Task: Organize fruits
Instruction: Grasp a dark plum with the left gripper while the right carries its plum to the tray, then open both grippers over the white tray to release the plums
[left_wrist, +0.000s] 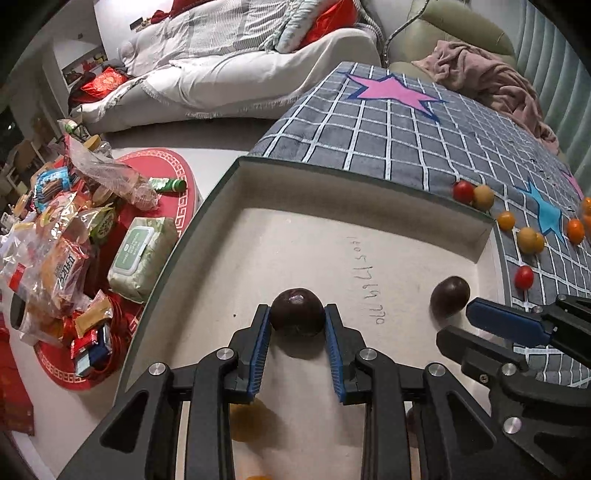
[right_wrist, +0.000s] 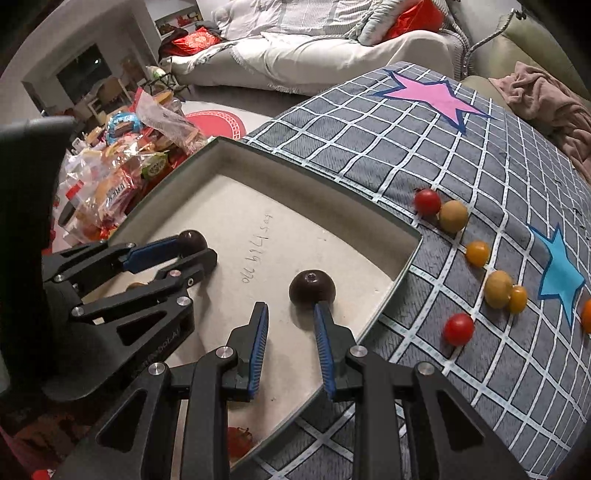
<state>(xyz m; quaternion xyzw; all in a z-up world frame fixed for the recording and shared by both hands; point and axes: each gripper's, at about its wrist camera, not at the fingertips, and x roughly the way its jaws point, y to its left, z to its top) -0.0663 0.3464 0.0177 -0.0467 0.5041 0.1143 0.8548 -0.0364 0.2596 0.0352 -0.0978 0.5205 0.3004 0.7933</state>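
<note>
A shallow white tray (left_wrist: 258, 177) lies on a grey checked blanket (left_wrist: 388, 122). My left gripper (left_wrist: 297, 317) is shut on a dark purple passion fruit (left_wrist: 297, 312) resting on the tray floor; it also shows in the right wrist view (right_wrist: 192, 242). A second dark passion fruit (right_wrist: 312, 288) sits in the tray near its right wall. My right gripper (right_wrist: 290, 314) is open, its right fingertip touching that fruit. Several small red, orange and tan fruits (right_wrist: 458, 328) lie on the blanket right of the tray. An orange fruit (left_wrist: 245, 421) lies under my left gripper.
A low table (left_wrist: 55, 240) left of the tray holds snack packets, plastic bags and a wet-wipe pack (left_wrist: 142, 254). A white sofa (left_wrist: 229, 74) stands behind. A pink cloth (left_wrist: 491, 81) lies at the blanket's far right. A red fruit (right_wrist: 238, 441) sits in the tray's near corner.
</note>
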